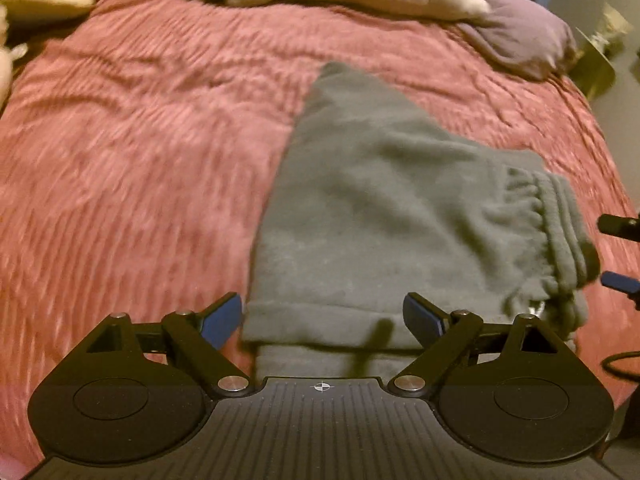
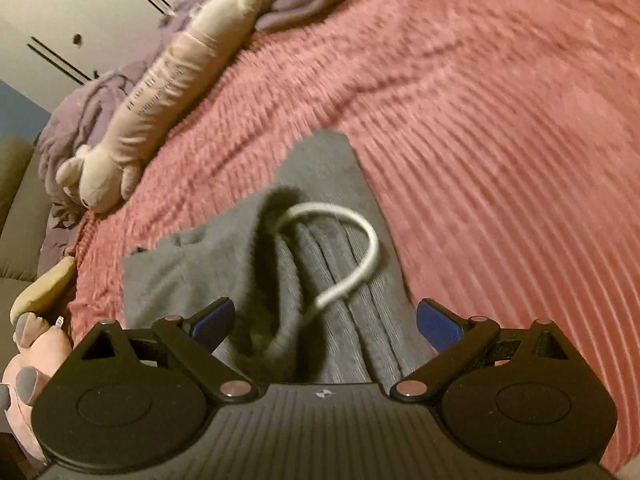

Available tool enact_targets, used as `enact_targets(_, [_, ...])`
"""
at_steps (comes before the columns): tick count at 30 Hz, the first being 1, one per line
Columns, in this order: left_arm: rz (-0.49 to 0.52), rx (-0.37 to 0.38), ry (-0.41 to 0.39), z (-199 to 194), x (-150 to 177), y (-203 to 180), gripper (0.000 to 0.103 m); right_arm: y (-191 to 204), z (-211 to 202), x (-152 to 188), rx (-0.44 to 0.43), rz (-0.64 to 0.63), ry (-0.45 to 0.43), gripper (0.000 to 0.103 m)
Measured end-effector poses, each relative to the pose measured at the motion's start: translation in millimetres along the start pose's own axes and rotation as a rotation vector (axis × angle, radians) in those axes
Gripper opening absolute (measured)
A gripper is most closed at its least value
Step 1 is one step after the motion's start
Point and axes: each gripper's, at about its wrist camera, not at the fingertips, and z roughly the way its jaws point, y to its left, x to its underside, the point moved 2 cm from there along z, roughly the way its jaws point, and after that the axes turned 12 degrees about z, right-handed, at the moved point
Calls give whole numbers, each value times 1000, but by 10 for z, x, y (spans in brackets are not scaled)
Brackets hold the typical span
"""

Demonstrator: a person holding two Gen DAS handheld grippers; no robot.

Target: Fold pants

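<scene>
A bed covered by a ribbed pink bedspread (image 1: 140,152) fills both views. A purple blanket (image 1: 520,36) is bunched along its far edge, toward twelve to two o'clock in the left wrist view, with a long pale plush toy (image 2: 172,84) lying against it. A pale wall with dark lines shows at ten o'clock in the right wrist view.

The grey pants (image 1: 400,208) lie folded on the bedspread, right of centre in the left wrist view. Their long axis runs from the near hem at six o'clock to a narrow end at twelve; the gathered waistband (image 1: 560,232) sits at three o'clock. In the right wrist view a white drawstring (image 2: 352,252) loops over the waistband folds.

The left gripper (image 1: 322,320) hangs over the near hem, jaws spread wide, pads apparently clear of the cloth, though blur makes this uncertain. The right gripper (image 2: 325,320) likewise stands wide apart above the waistband, gripping nothing.
</scene>
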Motion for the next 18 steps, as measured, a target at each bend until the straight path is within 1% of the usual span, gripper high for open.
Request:
enact_targets(2, [-17,6,8,0,27,49,92,17,3,-28,-17,10,5,97])
enact_targets(4, [-20,4,10,2,68,71,92,32,26,-9,-45,22,44,83])
enact_targets(5, [-20,2,8,-5,81,81,92,60,65,13,-38,9,61,78])
enact_targets(6, [-19,2,8,-10,90,82,92,92,107,53,-21,-16,77,63])
enact_targets(7, [-17,4,9,-14,93,80,92,121,142,90,-10,-32,90,44])
enact_targets(8, [-18,5,10,-20,105,89,92,134,154,123,-7,-37,93,41])
enact_targets(10, [-17,10,16,-5,120,85,92,157,158,165,1,-52,77,41])
enact_targets(11, [-15,9,25,6,135,89,92,146,184,177,11,-42,87,42])
enact_targets(12, [-14,7,34,20,149,98,92,113,240,192,10,-14,120,50])
enact_targets(13, [-13,8,41,31,160,107,92,85,299,208,-4,12,155,63])
enact_targets(14, [-13,8,44,36,170,115,92,91,316,219,-16,11,148,67])
enact_targets(15, [-13,4,44,37,180,124,92,122,329,222,-27,-14,134,67])
enact_targets(17, [-10,-2,48,39,195,132,92,167,388,222,-32,-41,132,58])
enact_targets(18, [-11,-7,51,41,198,134,92,179,423,224,-27,-43,132,40])
